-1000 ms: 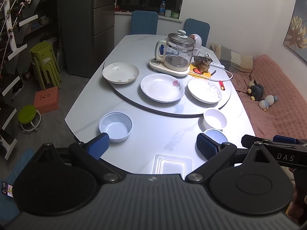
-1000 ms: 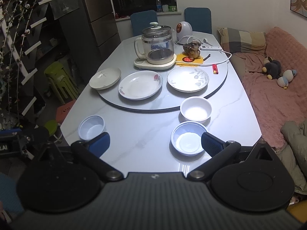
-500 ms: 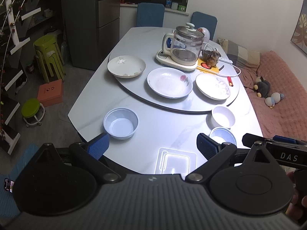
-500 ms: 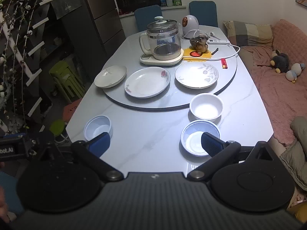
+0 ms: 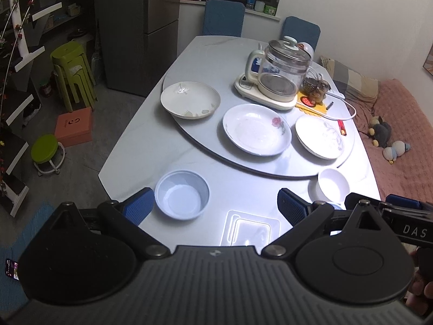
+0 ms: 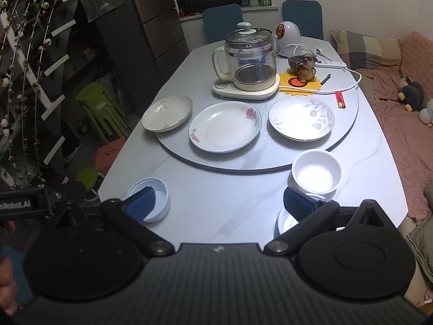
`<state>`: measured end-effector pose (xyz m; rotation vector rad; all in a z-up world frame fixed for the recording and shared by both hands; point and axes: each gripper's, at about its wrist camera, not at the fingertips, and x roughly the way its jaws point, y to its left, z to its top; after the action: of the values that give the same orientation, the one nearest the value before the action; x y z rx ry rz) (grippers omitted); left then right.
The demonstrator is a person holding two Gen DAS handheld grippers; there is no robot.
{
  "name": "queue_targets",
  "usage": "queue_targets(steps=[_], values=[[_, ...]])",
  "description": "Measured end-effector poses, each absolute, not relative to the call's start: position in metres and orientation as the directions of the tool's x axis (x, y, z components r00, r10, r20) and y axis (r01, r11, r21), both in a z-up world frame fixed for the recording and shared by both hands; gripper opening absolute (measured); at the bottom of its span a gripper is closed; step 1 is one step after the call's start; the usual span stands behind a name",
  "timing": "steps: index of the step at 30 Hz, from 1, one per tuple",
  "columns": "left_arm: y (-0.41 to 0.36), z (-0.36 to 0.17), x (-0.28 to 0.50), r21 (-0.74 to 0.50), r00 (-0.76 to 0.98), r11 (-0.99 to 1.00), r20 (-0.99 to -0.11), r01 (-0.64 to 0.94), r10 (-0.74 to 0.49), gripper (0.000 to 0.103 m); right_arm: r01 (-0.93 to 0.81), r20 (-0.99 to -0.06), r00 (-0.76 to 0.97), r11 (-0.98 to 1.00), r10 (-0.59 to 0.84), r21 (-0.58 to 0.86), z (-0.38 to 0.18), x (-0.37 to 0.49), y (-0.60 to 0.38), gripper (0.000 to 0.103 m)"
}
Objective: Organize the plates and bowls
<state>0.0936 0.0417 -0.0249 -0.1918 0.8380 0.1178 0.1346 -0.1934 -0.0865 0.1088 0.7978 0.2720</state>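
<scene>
Your grey marble table [image 6: 216,211] carries a turntable [image 6: 243,162] with three plates [image 6: 226,126] and a glass kettle [image 6: 250,59]. Near you: blue bowl [image 5: 181,194], white bowl [image 6: 316,174]. Both grippers – left gripper [image 5: 213,205], right gripper [image 6: 217,203] – hover with jaws apart, empty. Readable lettering: "DAS" [image 5: 414,231], "nRobot.AI" [image 6: 15,205].

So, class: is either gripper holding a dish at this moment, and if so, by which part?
Nothing is held. The left gripper and the right gripper are both open above the table, with only air between their fingers.
</scene>
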Motion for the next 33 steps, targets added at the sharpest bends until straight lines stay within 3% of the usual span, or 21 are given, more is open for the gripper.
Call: queue_targets(steps=[26, 33], values=[[0.155, -0.065, 0.294, -0.180, 0.571, 0.966, -0.820, -0.186, -0.043, 0.099, -0.190, -0.750, 0.614, 0.968, 0.246, 0.162, -0.097, 0.289, -0.092, 0.098], [0.180, -0.085, 0.350, -0.174, 0.564, 0.973, -0.824, -0.155, -0.058, 0.099, -0.196, -0.768, 0.583, 0.963, 0.266, 0.186, -0.111, 0.332, -0.071, 0.089]])
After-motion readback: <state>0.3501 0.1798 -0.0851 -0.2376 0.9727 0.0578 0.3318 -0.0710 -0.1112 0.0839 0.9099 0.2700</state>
